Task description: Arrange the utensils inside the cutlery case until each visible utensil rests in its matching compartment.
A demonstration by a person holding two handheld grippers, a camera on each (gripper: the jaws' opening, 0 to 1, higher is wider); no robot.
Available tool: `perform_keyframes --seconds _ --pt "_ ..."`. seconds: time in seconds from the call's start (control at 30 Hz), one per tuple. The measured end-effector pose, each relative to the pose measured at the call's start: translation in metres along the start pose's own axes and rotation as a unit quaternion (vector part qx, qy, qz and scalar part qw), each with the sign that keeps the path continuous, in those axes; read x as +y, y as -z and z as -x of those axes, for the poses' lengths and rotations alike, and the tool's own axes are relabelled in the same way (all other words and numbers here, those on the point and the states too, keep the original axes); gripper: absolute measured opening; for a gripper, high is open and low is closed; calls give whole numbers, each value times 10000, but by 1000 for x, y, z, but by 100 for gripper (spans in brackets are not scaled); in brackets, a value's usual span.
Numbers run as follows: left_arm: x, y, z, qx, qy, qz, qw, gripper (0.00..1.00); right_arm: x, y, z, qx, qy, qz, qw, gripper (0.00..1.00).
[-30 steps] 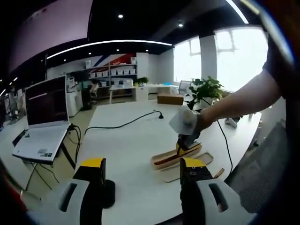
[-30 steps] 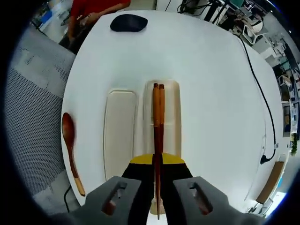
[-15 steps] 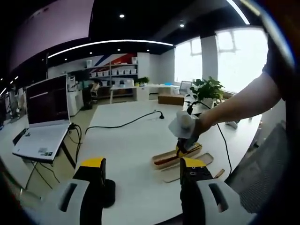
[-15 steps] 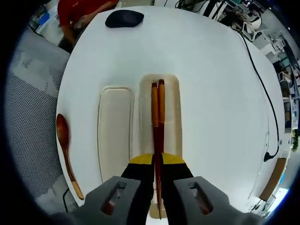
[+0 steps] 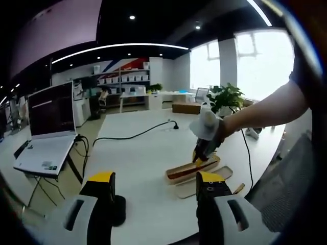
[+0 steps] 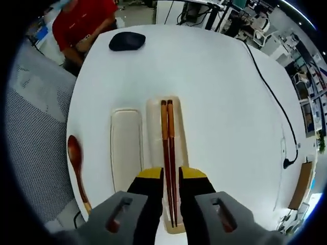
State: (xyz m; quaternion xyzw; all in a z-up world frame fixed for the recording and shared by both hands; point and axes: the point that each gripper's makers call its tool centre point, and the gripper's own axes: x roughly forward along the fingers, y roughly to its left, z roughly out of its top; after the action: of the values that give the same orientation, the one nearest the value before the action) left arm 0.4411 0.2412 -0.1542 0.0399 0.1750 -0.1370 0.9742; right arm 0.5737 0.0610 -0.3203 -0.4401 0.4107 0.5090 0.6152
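At the bottom of the right gripper view, your right gripper has its yellow-tipped jaws parted, one on each side of the chopsticks with a sliver of gap, so nothing is pinched. The pair lies lengthwise in the cutlery case, running up the middle of the frame. Just left of the case sits its lid, flat on the white table, and further left the wooden spoon lies along the table's edge, outside any compartment. Near the upper left, a dark mouse rests on the table, with a person in red behind it.

In the left gripper view, your left gripper rises from the bottom with jaws spread wide and nothing between them. Beyond it, right of centre, your right gripper hangs over the case's near end. A black cable snakes across the table; a laptop stands at the left, a potted plant at the upper right.
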Motion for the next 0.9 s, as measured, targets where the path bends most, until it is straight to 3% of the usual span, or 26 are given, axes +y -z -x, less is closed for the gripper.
perform_keyframes --seconds 0.57,0.67,0.9 --pt "-3 0 0 29 33 -79 10000 66 -1 26 24 -189 214 -387 9988 21" --pt "-2 1 0 31 39 -93 9999 66 -3 29 28 -213 367 -359 9985 28" --pt "-2 1 1 25 36 -100 9999 64 0 32 41 -338 447 -499 9972 27"
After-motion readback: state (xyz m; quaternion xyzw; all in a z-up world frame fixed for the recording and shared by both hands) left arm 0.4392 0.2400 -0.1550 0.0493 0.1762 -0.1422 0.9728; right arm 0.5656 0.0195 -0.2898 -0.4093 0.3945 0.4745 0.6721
